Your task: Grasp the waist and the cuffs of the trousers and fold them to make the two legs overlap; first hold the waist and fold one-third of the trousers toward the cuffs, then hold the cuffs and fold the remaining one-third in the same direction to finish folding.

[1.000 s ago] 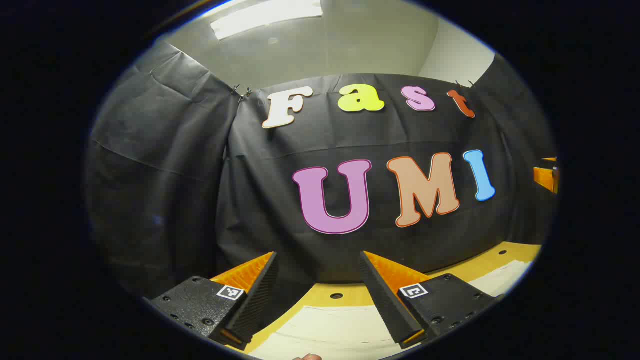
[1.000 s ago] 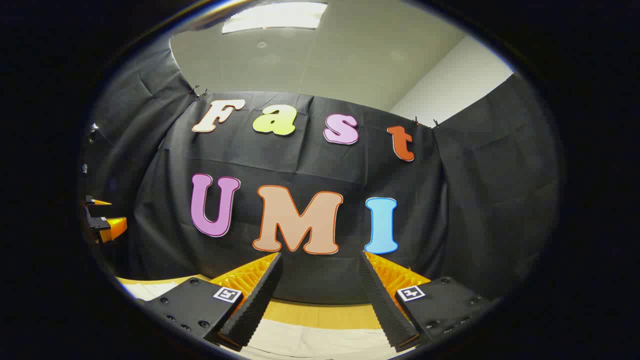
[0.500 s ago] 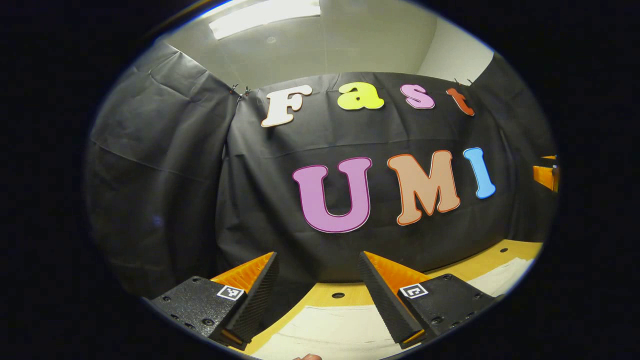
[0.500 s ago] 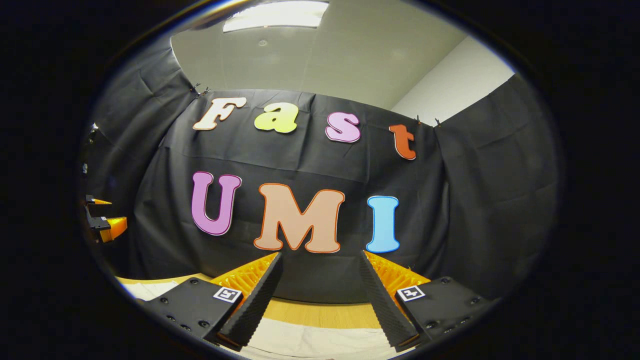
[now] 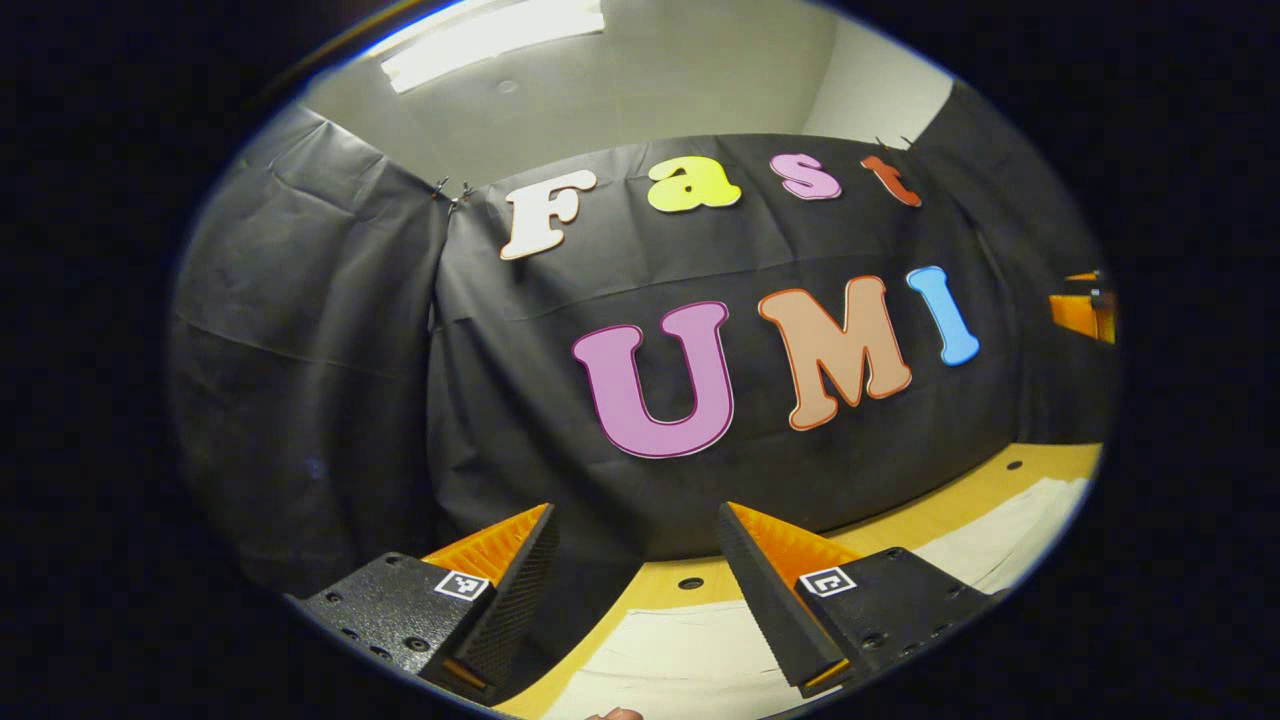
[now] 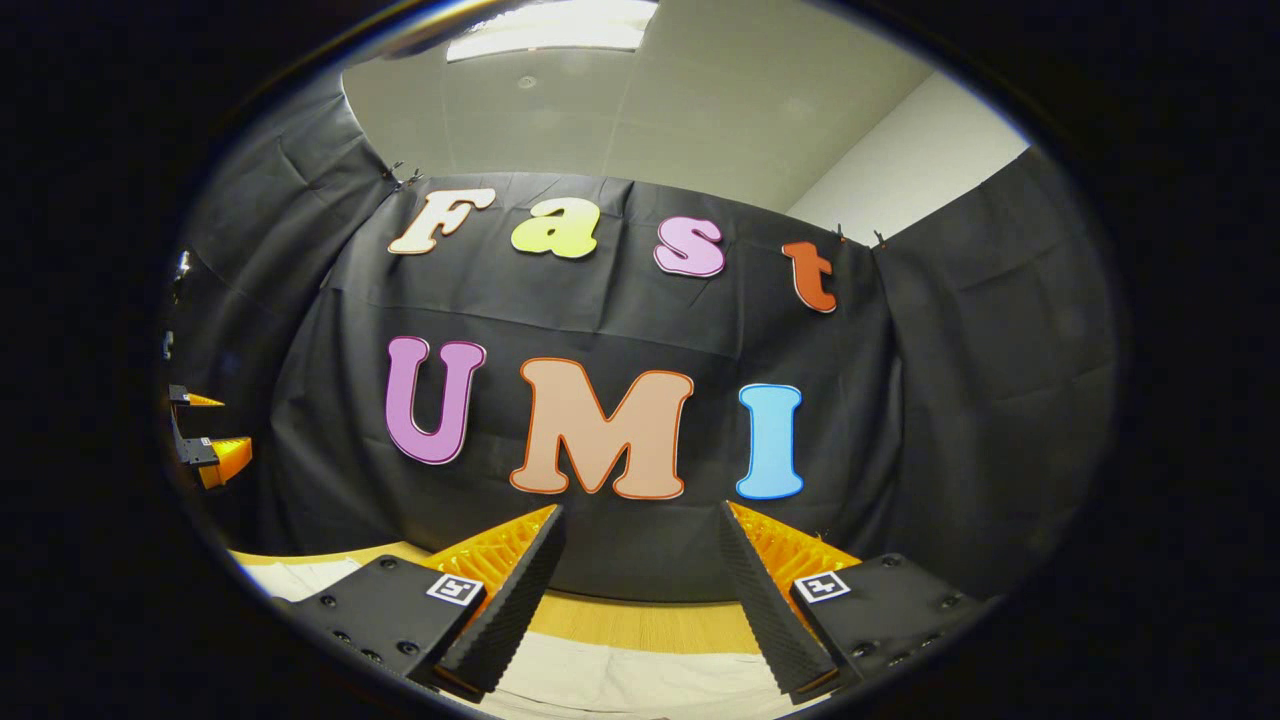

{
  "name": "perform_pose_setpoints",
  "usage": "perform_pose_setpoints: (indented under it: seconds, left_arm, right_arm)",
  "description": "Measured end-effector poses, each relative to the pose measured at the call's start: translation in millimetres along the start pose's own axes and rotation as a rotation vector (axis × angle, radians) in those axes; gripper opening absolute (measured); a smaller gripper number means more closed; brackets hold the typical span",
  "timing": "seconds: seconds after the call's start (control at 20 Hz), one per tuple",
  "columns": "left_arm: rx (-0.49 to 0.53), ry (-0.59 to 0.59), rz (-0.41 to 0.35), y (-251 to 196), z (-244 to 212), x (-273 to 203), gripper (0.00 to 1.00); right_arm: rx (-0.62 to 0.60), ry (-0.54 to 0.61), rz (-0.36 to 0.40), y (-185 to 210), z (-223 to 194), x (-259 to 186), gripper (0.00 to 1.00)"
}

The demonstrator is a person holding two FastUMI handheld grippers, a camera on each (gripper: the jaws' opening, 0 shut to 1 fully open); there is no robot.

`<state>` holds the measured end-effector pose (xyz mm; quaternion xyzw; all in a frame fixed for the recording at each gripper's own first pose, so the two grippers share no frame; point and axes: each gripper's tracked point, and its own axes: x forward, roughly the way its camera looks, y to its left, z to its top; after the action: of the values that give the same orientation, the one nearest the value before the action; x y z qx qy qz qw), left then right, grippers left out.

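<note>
You are holding both grippers level and aimed at the booth wall, fingers spread wide apart on each, with nothing between them. In the left gripper view, the left gripper (image 5: 635, 600) is sitting just above the pale trousers (image 5: 680, 660), which are lying flat on the counter (image 5: 930, 515) directly below and ahead of the fingers. The cloth is running off to that view's right as a long pale band, so its long axis appears to be lying across you, from one gripper toward the other. In the right gripper view, the right gripper (image 6: 640, 600) is hovering over the same pale cloth, which is showing between and under its fingers and again at the lower left. Both look about equally near the fabric; which end is waist and which is cuffs you cannot tell from here. The coming move is a downward one: tip the fingers toward the cloth edge beneath them.

Farther off, the left gripper view is showing holes in the counter; the right gripper view is showing the other gripper small at its left edge.
</note>
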<state>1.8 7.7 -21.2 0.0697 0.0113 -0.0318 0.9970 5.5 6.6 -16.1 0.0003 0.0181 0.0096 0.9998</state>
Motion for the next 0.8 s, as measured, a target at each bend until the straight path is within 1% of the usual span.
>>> perform_pose_setpoints:
  seconds: [0.2,0.25,0.3,0.65,0.8]
  left_arm:
    - [0.119,0.051,-0.069,-0.3,-25.9,-12.1,0.96]
    - [0.164,0.067,-0.092,-1.6,-34.5,-17.1,0.96]
    - [0.202,0.077,-0.112,-3.1,-41.2,-19.9,0.96]
    - [0.446,0.21,-0.295,-6.1,-113.6,-60.1,0.96]
    - [0.529,0.271,-0.368,-6.3,-147.6,-80.1,0.96]
  right_arm:
    - [0.007,0.019,0.012,2.3,-9.9,-1.2,0.97]
    - [0.008,0.022,0.017,3.4,-11.4,-0.6,0.98]
    - [0.008,0.025,0.02,4.5,-14.0,-1.3,0.97]
    - [-0.006,0.047,0.043,6.6,-27.2,-1.2,0.96]
    - [-0.012,0.058,0.048,7.9,-34.0,-1.4,0.96]
